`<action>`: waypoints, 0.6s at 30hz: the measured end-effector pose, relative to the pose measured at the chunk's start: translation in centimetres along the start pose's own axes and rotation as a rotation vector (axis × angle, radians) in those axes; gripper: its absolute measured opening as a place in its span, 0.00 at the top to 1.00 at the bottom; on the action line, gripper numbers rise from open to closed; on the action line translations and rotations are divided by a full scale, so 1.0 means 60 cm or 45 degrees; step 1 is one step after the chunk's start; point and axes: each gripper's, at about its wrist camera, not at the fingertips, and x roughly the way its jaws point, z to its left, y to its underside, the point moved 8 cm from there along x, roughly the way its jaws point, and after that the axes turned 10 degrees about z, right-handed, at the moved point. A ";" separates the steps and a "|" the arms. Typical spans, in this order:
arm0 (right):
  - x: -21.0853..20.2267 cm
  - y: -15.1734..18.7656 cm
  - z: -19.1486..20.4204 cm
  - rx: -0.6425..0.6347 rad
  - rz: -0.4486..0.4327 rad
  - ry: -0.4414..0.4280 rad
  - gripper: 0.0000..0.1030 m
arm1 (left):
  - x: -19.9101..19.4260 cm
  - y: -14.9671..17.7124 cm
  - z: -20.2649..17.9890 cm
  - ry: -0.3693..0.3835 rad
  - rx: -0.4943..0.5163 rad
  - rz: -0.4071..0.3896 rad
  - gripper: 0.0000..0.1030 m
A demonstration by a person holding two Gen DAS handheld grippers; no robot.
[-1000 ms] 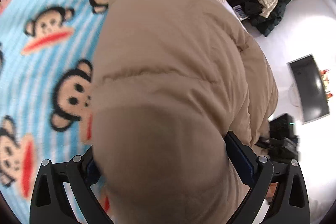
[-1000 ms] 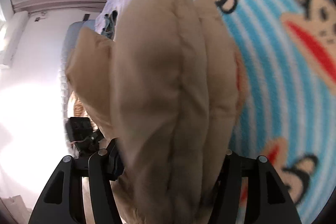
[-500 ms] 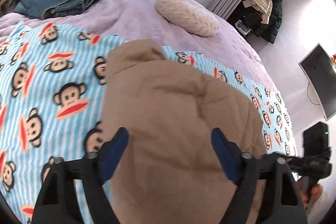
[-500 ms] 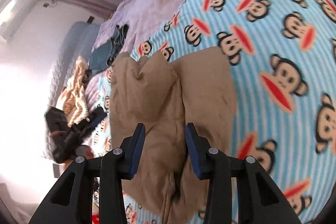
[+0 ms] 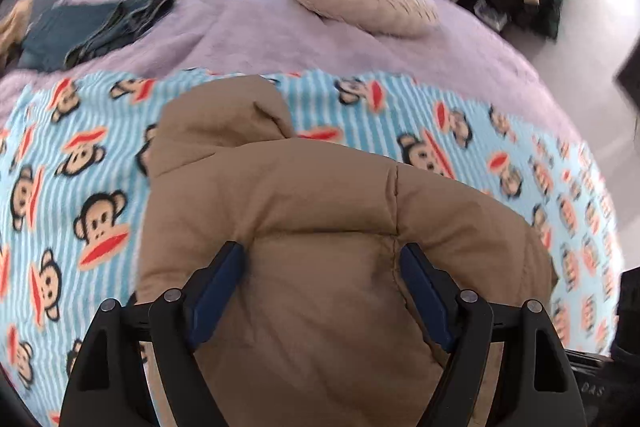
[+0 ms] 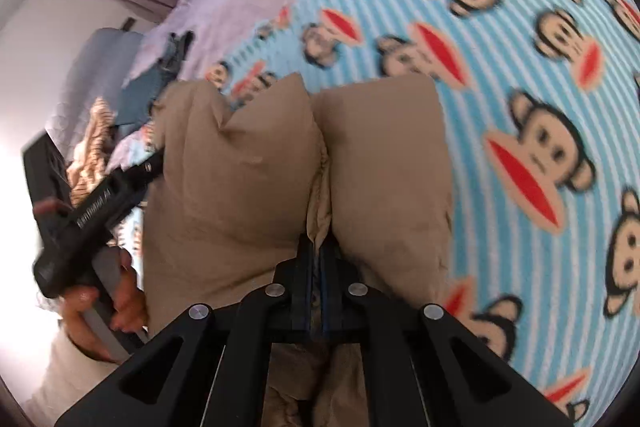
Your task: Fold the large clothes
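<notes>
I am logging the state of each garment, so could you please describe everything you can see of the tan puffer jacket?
The tan puffer jacket is a padded, quilted garment with stitched seams, looking like smooth matte fabric. It lies bunched in puffy lobes on the blue striped monkey-print blanket, one rounded end toward the pillow. The right gripper, whose jaws have just been closing, is shut and appears to pinch a fold in the crease between two lobes. The left gripper stands open over it, fabric between its fingers.

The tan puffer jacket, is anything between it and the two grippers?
Nothing visible. The left gripper hangs open right over the tan puffer jacket, and the right gripper has just closed, its jaws together at a crease of the jacket.
</notes>
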 end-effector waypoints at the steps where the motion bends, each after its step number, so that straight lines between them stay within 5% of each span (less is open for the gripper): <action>1: 0.001 0.009 -0.015 0.018 -0.006 0.004 0.98 | 0.007 0.002 -0.011 -0.024 0.029 0.001 0.21; 10: -0.028 0.036 -0.038 0.101 -0.031 0.020 0.98 | 0.020 0.020 -0.033 -0.135 0.134 -0.013 0.21; 14: -0.100 0.067 0.029 -0.036 -0.119 -0.027 0.97 | 0.021 0.020 -0.027 -0.120 0.123 -0.015 0.21; 18: -0.074 0.102 0.063 -0.146 -0.034 0.057 0.97 | 0.014 0.018 -0.024 -0.132 0.124 -0.012 0.21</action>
